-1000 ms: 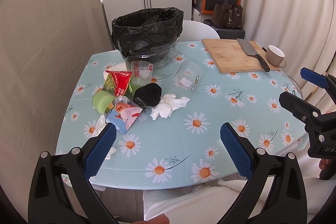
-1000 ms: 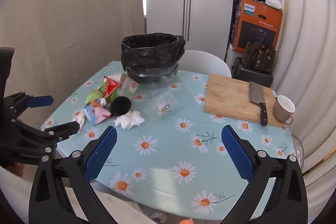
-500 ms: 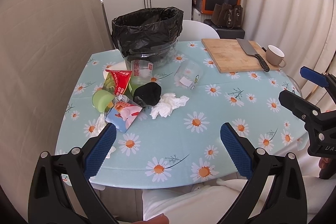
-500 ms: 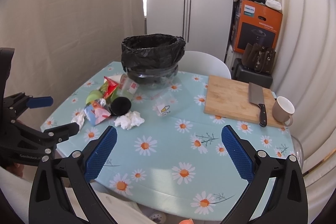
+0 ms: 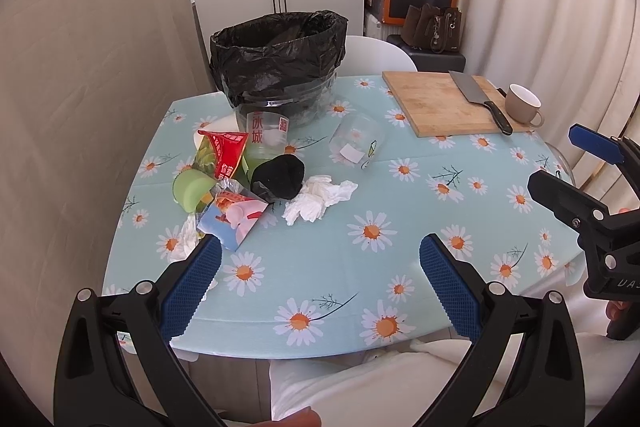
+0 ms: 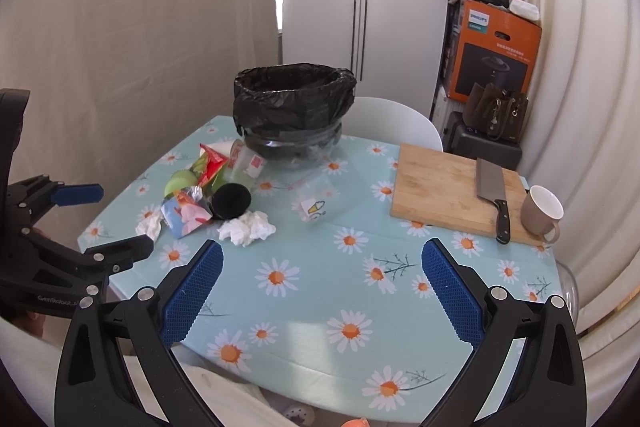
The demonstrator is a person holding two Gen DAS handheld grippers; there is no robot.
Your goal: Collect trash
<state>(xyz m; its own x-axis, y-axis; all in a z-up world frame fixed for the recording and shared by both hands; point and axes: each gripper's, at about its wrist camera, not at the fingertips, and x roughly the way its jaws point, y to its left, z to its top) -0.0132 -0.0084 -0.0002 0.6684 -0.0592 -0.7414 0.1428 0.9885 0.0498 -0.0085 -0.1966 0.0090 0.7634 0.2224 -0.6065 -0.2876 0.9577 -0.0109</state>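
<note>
A daisy-print tabletop [image 5: 360, 267] carries a wooden cutting board [image 5: 440, 103] with a cleaver [image 5: 476, 99] and a beige mug [image 5: 522, 105] at the far right. Trash lies clustered at the left: a crumpled white tissue [image 5: 318, 197], a black wad [image 5: 278, 175], a red snack wrapper [image 5: 222, 155], a green lid [image 5: 192, 189], a printed plastic cup [image 5: 266, 135] and a clear cup on its side [image 5: 356, 143]. Nothing stands between the grippers and this pile. The left gripper [image 5: 320, 283] and right gripper [image 6: 322, 291] hover over the near edge, both spread wide and empty. Behind the pile stands a bin lined with a black bag [image 5: 280, 55]; its contents are hidden.
</note>
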